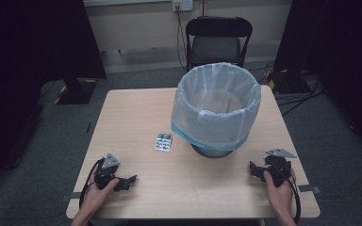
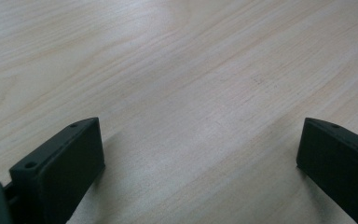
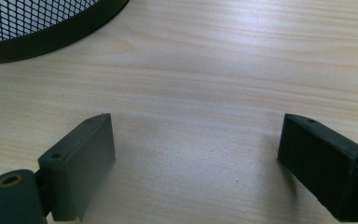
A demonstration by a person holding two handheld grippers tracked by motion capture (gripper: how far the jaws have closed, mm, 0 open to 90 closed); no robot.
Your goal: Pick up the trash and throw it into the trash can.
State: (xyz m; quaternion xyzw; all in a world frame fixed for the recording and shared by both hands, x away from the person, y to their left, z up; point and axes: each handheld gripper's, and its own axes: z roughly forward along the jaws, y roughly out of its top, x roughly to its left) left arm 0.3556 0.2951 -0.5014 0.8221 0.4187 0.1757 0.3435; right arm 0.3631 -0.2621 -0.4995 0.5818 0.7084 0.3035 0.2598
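Observation:
A black mesh bin (image 1: 216, 109) lined with a clear plastic bag stands on the wooden table (image 1: 132, 113), right of centre. A blister pack of pills (image 1: 163, 142) lies flat just left of the bin's base. My left gripper (image 1: 131, 180) rests on the table near the front left, held by a hand; its jaws stand wide apart over bare wood, as the left gripper view (image 2: 200, 158) shows. My right gripper (image 1: 253, 169) rests at the front right, open, with nothing between its jaws (image 3: 196, 154); the bin's mesh base (image 3: 42, 23) shows ahead of it.
A black folding chair (image 1: 218, 42) stands behind the table's far edge. Cables and stand bases lie on the grey floor at the left and right. Dark curtains hang on both sides.

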